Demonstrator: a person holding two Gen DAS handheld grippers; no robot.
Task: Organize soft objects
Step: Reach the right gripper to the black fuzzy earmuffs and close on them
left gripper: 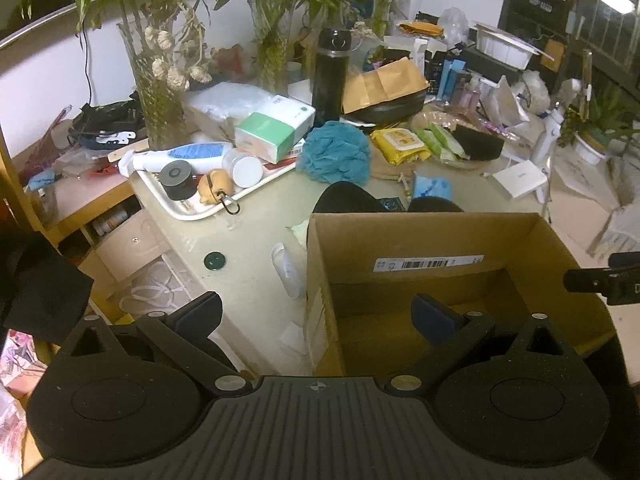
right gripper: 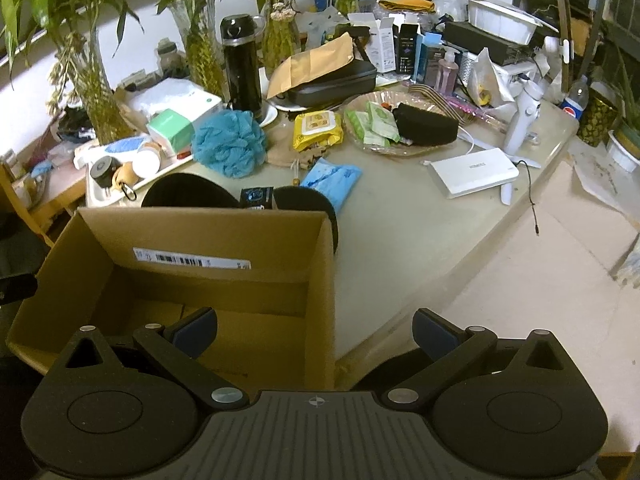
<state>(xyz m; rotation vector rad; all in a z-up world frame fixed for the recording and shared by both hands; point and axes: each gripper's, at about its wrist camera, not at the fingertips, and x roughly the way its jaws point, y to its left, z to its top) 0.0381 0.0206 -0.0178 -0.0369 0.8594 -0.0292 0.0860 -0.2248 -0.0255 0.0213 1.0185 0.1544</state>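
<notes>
A cluttered pale table (right gripper: 400,232) fills both wrist views, backed by tall glass vases of green plants (left gripper: 156,80). Nearest the cameras an open cardboard box (right gripper: 208,236) sits on the table's front edge, a white barcode label (right gripper: 192,260) stuck to its inner far wall; the part of its floor that shows is bare brown card. Just behind the box lie two dark, rounded soft items (right gripper: 188,192), partly hidden by its far wall. Further back a fluffy blue bath pouf (right gripper: 229,142) rests on the table between a white tray (left gripper: 188,204) of bottles and a yellow pack of wipes (right gripper: 318,128). A blue plastic packet (right gripper: 332,180) lies near the box's right corner, and a tall black flask (right gripper: 242,68) stands upright behind the pouf. A flat white power bank (right gripper: 474,172) lies towards the right. The left gripper (left gripper: 316,314) hovers over the box's left wall, its fingers spread wide and holding nothing. The right gripper (right gripper: 316,326) hovers over the box's right wall, equally wide apart and empty.
</notes>
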